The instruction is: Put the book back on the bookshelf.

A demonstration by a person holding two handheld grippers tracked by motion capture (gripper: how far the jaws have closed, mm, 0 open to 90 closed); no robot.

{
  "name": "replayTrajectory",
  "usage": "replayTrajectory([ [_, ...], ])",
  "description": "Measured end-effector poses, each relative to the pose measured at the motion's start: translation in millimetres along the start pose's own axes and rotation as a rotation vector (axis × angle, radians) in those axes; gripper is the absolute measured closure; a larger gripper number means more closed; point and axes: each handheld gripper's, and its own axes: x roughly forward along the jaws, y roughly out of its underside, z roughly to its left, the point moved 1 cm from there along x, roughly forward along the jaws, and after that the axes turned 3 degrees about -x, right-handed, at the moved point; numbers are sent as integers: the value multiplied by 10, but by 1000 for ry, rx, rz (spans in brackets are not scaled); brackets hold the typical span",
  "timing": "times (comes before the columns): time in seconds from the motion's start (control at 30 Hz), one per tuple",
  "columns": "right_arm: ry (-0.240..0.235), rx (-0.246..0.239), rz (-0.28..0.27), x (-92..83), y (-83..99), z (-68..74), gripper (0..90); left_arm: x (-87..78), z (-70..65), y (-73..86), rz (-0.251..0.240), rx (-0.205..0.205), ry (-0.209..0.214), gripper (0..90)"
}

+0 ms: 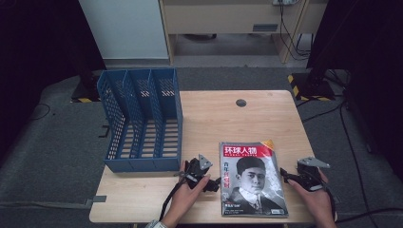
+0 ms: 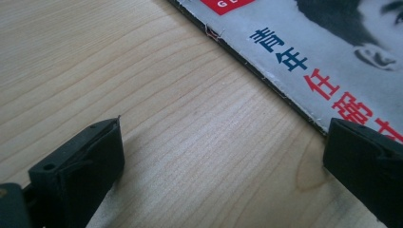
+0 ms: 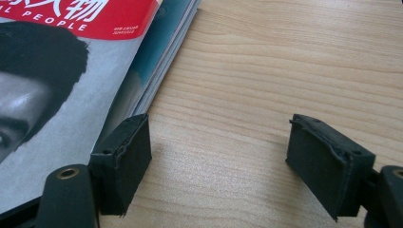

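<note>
Magazine: a glossy magazine [image 1: 252, 179] lies flat and face up on the near right part of the worktop [image 1: 223, 118], its red title band toward the far side and a black-and-white portrait on the cover
Magazine edges: in the left gripper view its spine edge [image 2: 266, 76] runs slantwise across the wood, a little frayed; in the right gripper view the page edges [image 3: 166, 57] show fanned in thin layers
Left gripper: the left gripper [image 1: 215, 184] is held in the person's left hand [image 1: 187, 197], just beside the magazine's left edge and pointing toward it
Left jaws: wide apart with bare wood between them; in the left gripper view one black jaw stands over the wood and the other sits at the magazine's edge, nothing clamped
Right gripper: the right gripper [image 1: 285, 175] is held in the right hand [image 1: 316, 197], just beside the magazine's right edge
Right jaws: spread open; in the right gripper view one jaw overlaps the cover's edge and the other stands over bare wood, gripping nothing
Contact: whether either jaw truly touches the paper cannot be told
File rack: a blue slotted file rack [image 1: 142, 121] with three compartments stands on the far left part of the worktop, well apart from the magazine
Worktop: pale wood grain, with a small round dark hole [image 1: 241, 102] near its far edge
</note>
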Motion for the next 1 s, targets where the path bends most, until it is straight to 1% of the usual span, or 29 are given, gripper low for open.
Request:
replayTrajectory([
  [0.1, 5, 12, -3, -7, 5, 8, 243, -8, 13, 2, -4, -10, 11, 0],
  [0.13, 9, 13, -4, -13, 10, 5, 262, -7, 12, 2, -4, -8, 10, 0],
  [0.17, 12, 25, -6, -29, 14, -10, 289, -3, 4, 1, 1, 5, 4, 0],
  [0.2, 8, 32, -1, -46, 12, -27, 300, -1, 0, 1, 2, 9, 3, 0],
  [0.23, 9, 44, -3, -70, 5, -40, 300, -1, 0, 1, 2, 9, 3, 0],
  [0.27, 12, 54, -22, -98, -7, -49, 300, -8, -3, 1, -9, 7, 11, 7],
  [0.3, 12, 54, -22, -98, -7, -49, 300, -8, -3, 1, -9, 7, 11, 24],
  [0.33, -2, 69, -58, -173, -34, -45, 299, -32, -7, -5, -23, -10, 21, 30],
  [0.37, -2, 69, -58, -173, -34, -45, 299, -32, -7, -5, -23, -10, 21, 24],
  [0.4, -31, 73, -81, -236, -57, -2, 288, -63, -40, -18, -49, -5, 18, 25],
  [0.43, -49, 73, -88, -254, -67, 31, 280, -76, -68, -25, -69, 0, 14, 29],
  [0.5, -84, 65, -88, -267, -84, 111, 262, -95, -129, -41, -95, 12, 14, 31],
  [0.53, -84, 65, -88, -267, -84, 111, 262, -95, -129, -41, -95, 12, 14, 22],
  [0.57, -96, 50, -84, -265, -90, 146, 252, -97, -163, -49, -103, 13, 11, 22],
  [0.6, -116, 36, -77, -238, -104, 209, 218, -102, -227, -61, -104, 22, 19, 24],
  [0.63, -116, 36, -77, -238, -104, 209, 218, -102, -227, -61, -104, 22, 19, 28],
  [0.67, -128, 34, -65, -196, -112, 257, 193, -105, -252, -70, -99, 24, 24, 32],
  [0.73, -132, 26, -60, -177, -114, 274, 185, -113, -294, -94, -99, 28, 17, 39],
  [0.77, -132, 24, -57, -163, -117, 294, 183, -125, -316, -101, -99, 22, 28, 45],
  [0.8, -144, 16, -53, -143, -123, 329, 189, -139, -341, -105, -106, 21, 42, 56],
  [0.83, -154, 16, -52, -133, -131, 349, 198, -152, -400, -107, -107, 52, 59, 88],
  [0.87, -160, 5, -51, -119, -133, 367, 215, -156, -422, -106, -104, 66, 60, 114],
  [0.9, -164, -3, -43, -105, -131, 383, 233, -157, -442, -100, -104, 73, 65, 135],
  [0.93, -168, -8, -32, -88, -129, 392, 243, -157, -457, -94, -108, 77, 70, 185],
  [0.97, -168, -8, -32, -88, -129, 392, 243, -157, -457, -94, -108, 77, 70, 216],
  [1.0, -175, -17, -14, -58, -119, 414, 271, -150, -480, -86, -109, 75, 76, 239],
])
